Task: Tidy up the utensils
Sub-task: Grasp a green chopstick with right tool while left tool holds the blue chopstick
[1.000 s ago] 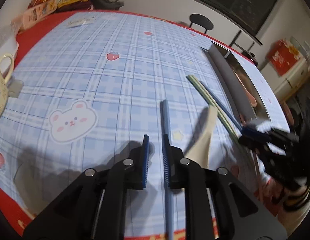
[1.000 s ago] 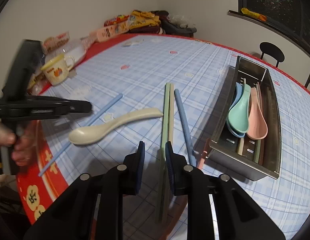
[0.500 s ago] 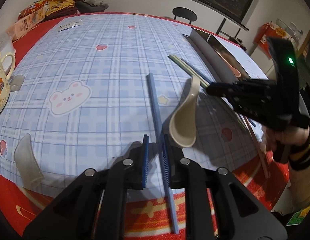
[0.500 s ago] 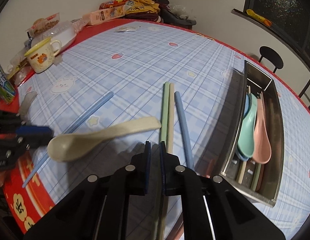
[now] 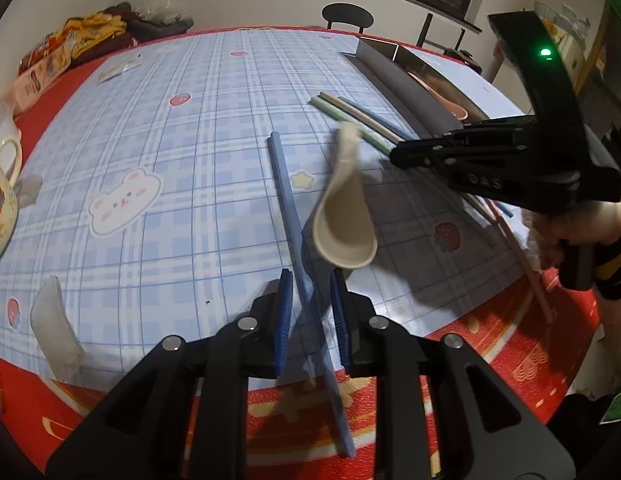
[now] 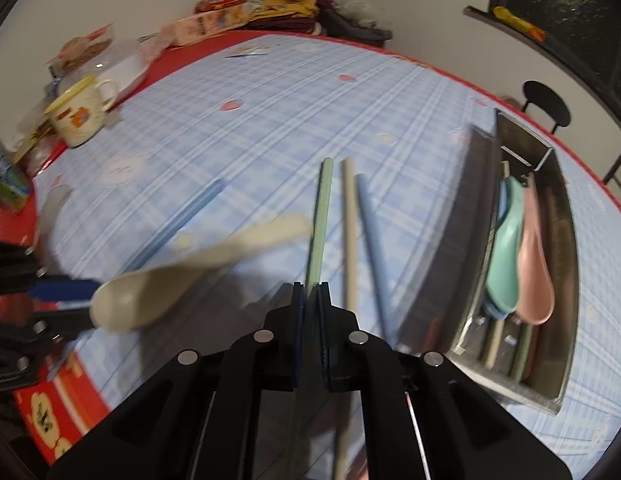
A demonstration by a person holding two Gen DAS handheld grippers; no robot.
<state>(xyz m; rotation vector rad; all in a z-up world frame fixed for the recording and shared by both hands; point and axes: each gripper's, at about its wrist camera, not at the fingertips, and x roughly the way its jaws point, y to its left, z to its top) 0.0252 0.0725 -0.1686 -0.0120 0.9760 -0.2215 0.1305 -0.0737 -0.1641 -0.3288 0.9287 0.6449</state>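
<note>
Right gripper [image 6: 309, 290] is clamping shut on the green chopstick [image 6: 321, 208], lower centre of frame. Left gripper [image 5: 310, 280] jaws have just been opening, blue chopstick [image 5: 284, 192] lying loose between them. Cream spoon [image 5: 342, 216] is sitting mid-frame; metal tray [image 6: 566, 272] at right.

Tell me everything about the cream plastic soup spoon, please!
The cream soup spoon looks like matte plastic, with a deep oval bowl and a short, broad handle. It lies hollow side up on the blue checked tablecloth, beside the long blue chopstick, with its handle pointing away across the table. Nothing grips it.
</note>
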